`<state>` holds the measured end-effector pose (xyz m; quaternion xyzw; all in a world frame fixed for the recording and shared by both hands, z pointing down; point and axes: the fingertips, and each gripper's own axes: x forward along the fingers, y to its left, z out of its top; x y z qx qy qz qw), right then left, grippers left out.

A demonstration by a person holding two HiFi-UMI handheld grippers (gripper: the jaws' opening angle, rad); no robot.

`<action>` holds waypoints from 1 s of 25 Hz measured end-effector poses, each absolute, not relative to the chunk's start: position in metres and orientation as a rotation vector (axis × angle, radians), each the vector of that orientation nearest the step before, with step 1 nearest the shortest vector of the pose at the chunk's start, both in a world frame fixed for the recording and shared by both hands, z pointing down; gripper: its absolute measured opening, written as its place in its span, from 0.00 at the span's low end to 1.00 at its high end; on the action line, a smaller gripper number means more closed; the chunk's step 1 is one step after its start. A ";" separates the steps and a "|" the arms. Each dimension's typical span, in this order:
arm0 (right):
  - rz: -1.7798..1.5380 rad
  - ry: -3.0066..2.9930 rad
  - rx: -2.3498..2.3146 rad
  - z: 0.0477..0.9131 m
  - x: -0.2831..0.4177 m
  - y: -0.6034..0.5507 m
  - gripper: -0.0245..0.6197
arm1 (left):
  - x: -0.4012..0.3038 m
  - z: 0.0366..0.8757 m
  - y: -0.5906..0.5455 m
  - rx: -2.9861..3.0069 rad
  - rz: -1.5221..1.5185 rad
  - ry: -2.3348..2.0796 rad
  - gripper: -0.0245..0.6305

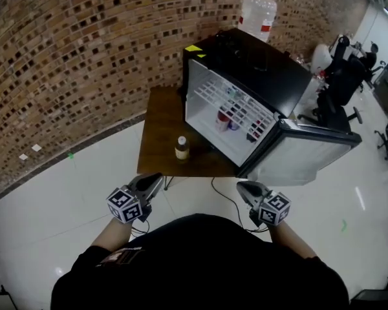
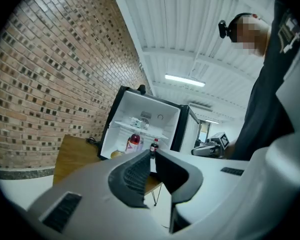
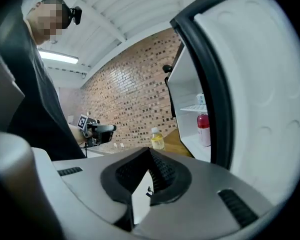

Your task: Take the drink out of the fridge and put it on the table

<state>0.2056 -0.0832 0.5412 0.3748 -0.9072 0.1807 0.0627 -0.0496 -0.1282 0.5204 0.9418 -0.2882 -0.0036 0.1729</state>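
Head view: the open fridge (image 1: 246, 102) stands on the desk (image 1: 156, 118), and a yellow drink (image 1: 182, 148) stands on the desk just in front of the fridge. Left gripper view: the left tongs (image 2: 151, 156) are closed and empty, and a red bottle (image 2: 134, 141) sits inside the fridge. Right gripper view: the right tongs (image 3: 149, 151) are closed and empty beside the fridge door (image 3: 260, 84).

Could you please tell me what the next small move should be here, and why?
Probably bring the right gripper to the open fridge door and push it shut. A yellow drink bottle already stands on the table before the fridge, and the right and left gripper are both shut and empty, so nothing seems left to carry.
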 end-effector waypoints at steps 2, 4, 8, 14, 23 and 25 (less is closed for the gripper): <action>0.571 -2.777 1.184 0.531 0.218 -0.069 0.04 | -0.044 0.520 -0.127 2.678 0.033 -0.844 0.04; 0.600 -2.795 1.251 0.527 0.232 -0.057 0.04 | -0.032 0.523 -0.123 2.679 0.084 -0.841 0.04; 0.594 -2.767 1.341 0.535 0.255 -0.045 0.05 | -0.006 0.529 -0.114 2.703 0.125 -0.830 0.04; 0.557 -2.731 1.369 0.530 0.270 -0.049 0.04 | 0.012 0.526 -0.112 2.746 0.156 -0.789 0.04; 0.463 -2.722 1.318 0.522 0.265 -0.072 0.04 | 0.008 0.521 -0.126 2.738 0.144 -0.800 0.04; 0.456 -2.722 1.299 0.525 0.263 -0.074 0.05 | 0.007 0.521 -0.126 2.742 0.145 -0.800 0.04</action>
